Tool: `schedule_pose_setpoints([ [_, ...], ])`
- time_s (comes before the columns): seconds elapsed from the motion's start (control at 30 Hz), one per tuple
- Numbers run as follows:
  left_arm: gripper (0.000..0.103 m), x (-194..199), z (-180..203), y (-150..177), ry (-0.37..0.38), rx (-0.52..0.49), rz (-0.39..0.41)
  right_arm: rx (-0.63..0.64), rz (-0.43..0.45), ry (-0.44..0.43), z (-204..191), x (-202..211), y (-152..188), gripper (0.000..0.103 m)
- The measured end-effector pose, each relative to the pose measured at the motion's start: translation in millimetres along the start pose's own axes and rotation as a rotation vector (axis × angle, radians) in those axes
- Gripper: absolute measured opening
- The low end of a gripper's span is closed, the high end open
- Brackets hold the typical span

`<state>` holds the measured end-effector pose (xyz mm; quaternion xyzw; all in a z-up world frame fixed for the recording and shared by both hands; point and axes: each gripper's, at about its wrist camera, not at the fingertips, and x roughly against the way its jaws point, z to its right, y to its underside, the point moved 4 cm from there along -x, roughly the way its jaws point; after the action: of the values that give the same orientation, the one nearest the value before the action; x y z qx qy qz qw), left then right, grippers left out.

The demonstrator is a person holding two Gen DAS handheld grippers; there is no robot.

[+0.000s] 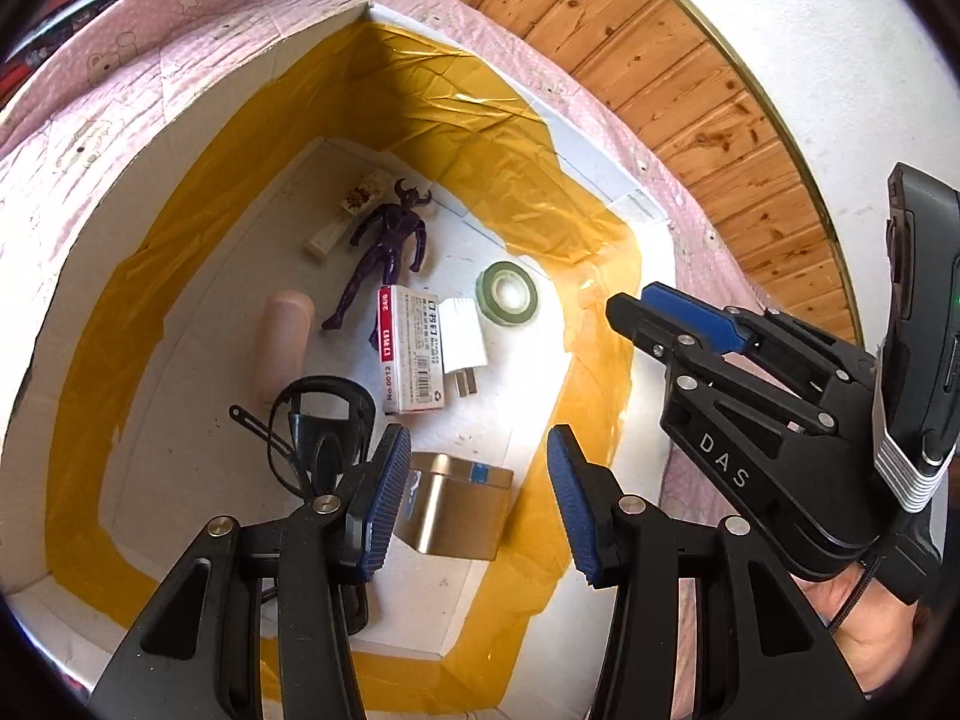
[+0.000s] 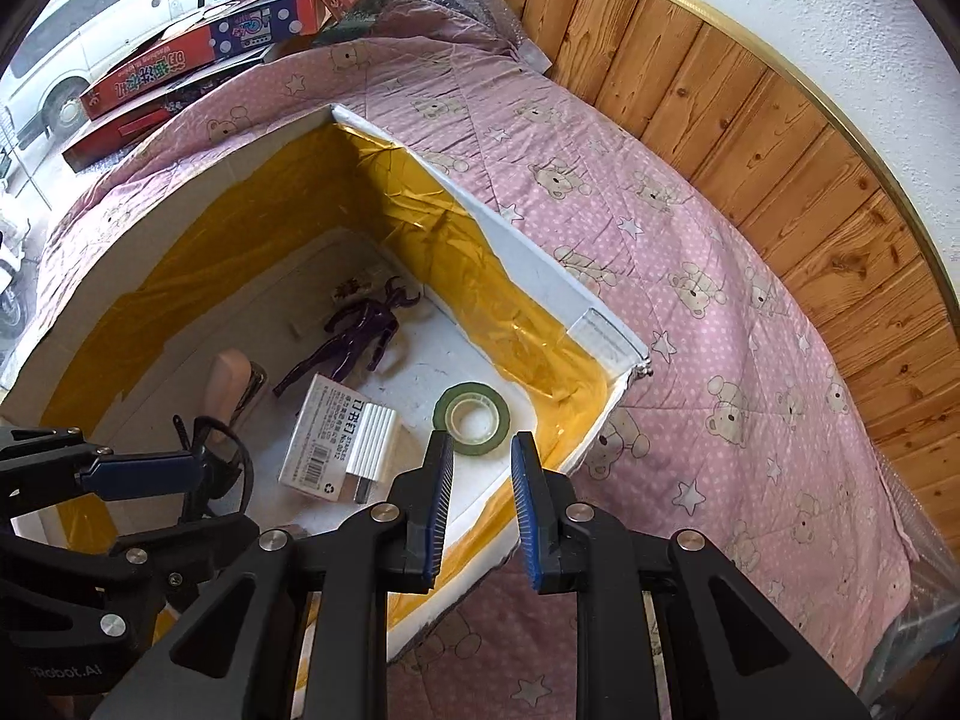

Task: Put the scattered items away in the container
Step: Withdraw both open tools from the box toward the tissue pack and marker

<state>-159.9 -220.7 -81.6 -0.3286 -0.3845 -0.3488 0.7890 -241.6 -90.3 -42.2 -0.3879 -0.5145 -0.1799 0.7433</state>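
Left wrist: foam box point(image 1: 78, 276) holds tin point(image 1: 456, 510), tape roll point(image 1: 507, 291), figure point(image 1: 384, 252).

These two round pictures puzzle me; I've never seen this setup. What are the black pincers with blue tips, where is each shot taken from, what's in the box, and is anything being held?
There is no robot here. A person holds a two-finger tool in each hand, and each tool carries a wide-angle camera looking along its fingers. One picture looks past the left tool, the other past the right tool. Both stand open above a white foam box lined with yellow tape, set on a pink bear-print quilt. Inside lie a purple figure, a staple box, a white plug, a green tape roll, a metal tin and a black clip. Neither tool holds anything.
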Motion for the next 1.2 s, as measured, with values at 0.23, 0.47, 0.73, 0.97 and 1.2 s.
schedule_pose_setpoints([
  [0.23, 0.05, 35, 19, 24, 0.015, -0.11, 0.087, -0.035, 0.013, -0.039, -16, 24, 21, 0.022],
  [0.47, 0.05, 57, 22, 52, 0.005, -0.172, 0.134, -0.064, 0.026, -0.063, -32, 44, 42, 0.027],
  [0.73, 0.05, 79, 16, 74, -0.03, -0.221, 0.183, -0.133, 0.063, -0.109, -48, 63, 71, 0.028],
  [0.97, 0.05, 102, 25, 94, -0.031, -0.273, 0.239, -0.191, 0.102, -0.14, -59, 81, 101, 0.029],
  [1.2, 0.05, 115, 32, 116, -0.049, -0.32, 0.279, -0.232, 0.143, -0.157, -66, 100, 128, 0.03],
])
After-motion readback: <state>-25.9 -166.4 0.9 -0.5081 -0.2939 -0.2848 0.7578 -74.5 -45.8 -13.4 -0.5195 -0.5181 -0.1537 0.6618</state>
